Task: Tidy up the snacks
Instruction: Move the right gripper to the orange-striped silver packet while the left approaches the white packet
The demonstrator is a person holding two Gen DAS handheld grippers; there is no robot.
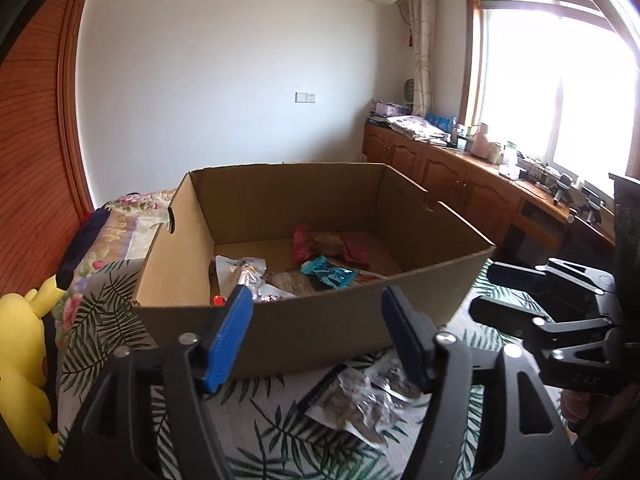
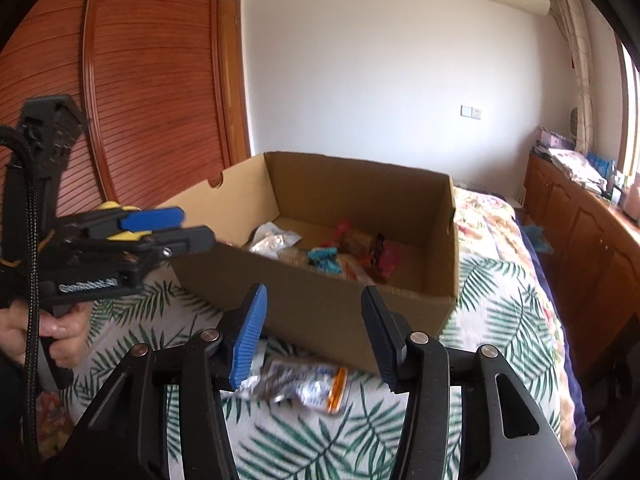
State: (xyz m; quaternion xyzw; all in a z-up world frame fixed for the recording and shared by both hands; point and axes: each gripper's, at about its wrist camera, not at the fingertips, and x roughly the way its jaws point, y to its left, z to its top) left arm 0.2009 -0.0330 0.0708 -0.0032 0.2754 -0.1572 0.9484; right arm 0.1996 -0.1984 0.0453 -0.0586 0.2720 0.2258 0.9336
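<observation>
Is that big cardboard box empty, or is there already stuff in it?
Not empty. The cardboard box is open-topped, and several snack packets lie on its floor; another packet still lies outside on the bedspread.

open cardboard box [image 1: 304,312]: plain brown
bedspread under the box [image 1: 100,300]: white, green palm-leaf print
plush toy, near left [image 1: 24,344]: yellow
crinkly snack packet in the box [image 1: 330,274]: teal
left gripper [image 1: 316,338] pads [image 1: 230,336]: blue

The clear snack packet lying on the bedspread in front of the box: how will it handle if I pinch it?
The snack packet looks like crinkled clear film, so probably floppy and sagging from a pinch. Likely light for its size. The glossy wrapper may slip.
</observation>
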